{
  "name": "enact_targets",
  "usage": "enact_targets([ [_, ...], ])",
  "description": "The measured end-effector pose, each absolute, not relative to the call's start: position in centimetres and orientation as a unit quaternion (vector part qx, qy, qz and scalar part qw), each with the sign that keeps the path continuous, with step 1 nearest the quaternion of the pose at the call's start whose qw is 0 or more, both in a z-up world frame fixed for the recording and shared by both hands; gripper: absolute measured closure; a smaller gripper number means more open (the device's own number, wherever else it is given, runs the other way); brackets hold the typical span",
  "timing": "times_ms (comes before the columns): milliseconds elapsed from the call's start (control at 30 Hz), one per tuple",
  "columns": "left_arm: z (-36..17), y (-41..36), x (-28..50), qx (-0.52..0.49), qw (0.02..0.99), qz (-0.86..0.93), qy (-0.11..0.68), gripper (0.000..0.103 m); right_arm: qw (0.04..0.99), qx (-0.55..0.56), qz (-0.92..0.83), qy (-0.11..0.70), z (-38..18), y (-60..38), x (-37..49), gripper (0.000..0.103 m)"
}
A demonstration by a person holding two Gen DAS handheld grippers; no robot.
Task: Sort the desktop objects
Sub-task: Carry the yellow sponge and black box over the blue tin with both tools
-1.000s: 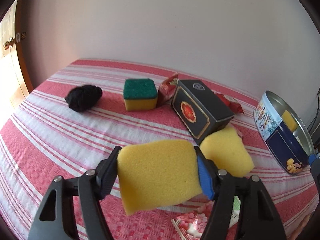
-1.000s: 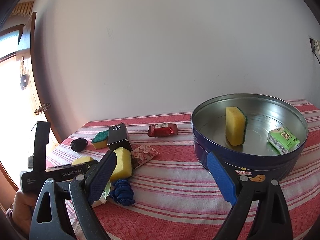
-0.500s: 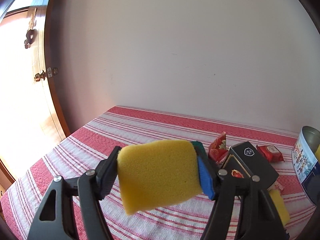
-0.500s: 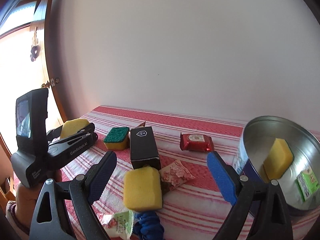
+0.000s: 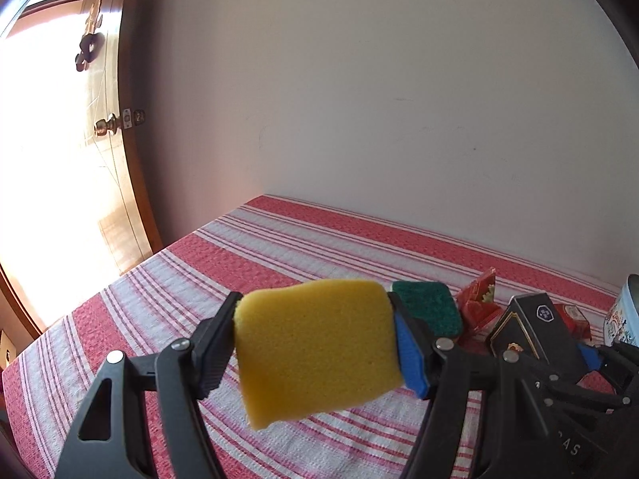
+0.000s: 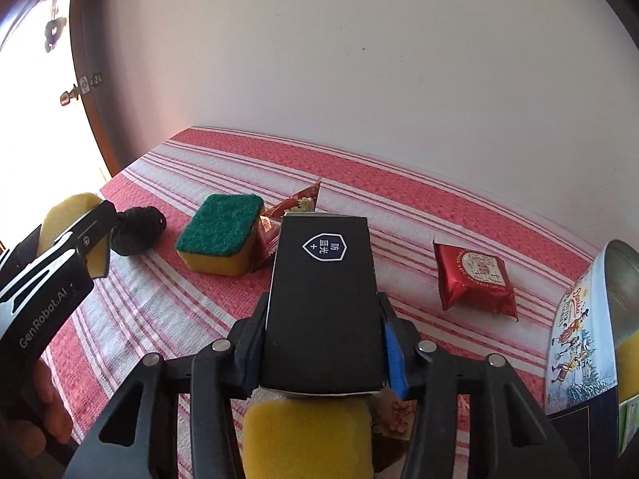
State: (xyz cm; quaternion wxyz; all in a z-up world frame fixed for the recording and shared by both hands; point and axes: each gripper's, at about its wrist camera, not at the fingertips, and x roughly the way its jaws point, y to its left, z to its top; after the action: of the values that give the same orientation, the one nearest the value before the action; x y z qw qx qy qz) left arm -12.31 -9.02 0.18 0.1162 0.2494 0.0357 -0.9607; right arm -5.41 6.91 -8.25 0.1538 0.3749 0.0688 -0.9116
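My left gripper (image 5: pixel 315 343) is shut on a plain yellow sponge (image 5: pixel 319 359) and holds it above the striped tablecloth (image 5: pixel 247 271). In the right wrist view that sponge (image 6: pixel 66 215) shows at the far left. My right gripper (image 6: pixel 323 319) is closing on a black box (image 6: pixel 323 279) with a white shield mark. The box stands between the jaws, and both pads lie against its sides. A second yellow sponge (image 6: pixel 307 439) lies just under the right gripper.
A green-topped sponge (image 6: pixel 219 239), a black ball (image 6: pixel 137 229) and red snack packets (image 6: pixel 475 279) lie on the cloth. The round tin (image 6: pixel 587 339) stands at the right edge. A wooden door (image 5: pixel 120 159) borders the table's left side.
My right gripper swung left from the tin to the black box and its jaws closed around it. My left gripper turned left and slightly up, the sponge still in it.
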Motion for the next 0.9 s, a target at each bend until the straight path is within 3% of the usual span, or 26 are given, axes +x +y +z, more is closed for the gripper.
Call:
enact_targets([
  [333, 0.6, -8.5, -11.6, 0.231, 0.112, -0.966, 0.030, 0.033, 0.129, 0.138, -0.982, 0.005, -2.2, 10.1, 4.1, 0.053],
  [900, 1.2, -6.7, -8.9, 0.200, 0.084, -0.976, 0.026, 0.033, 0.084, 0.136, -0.987, 0.010, -4.0, 12.5, 9.9, 0.053],
])
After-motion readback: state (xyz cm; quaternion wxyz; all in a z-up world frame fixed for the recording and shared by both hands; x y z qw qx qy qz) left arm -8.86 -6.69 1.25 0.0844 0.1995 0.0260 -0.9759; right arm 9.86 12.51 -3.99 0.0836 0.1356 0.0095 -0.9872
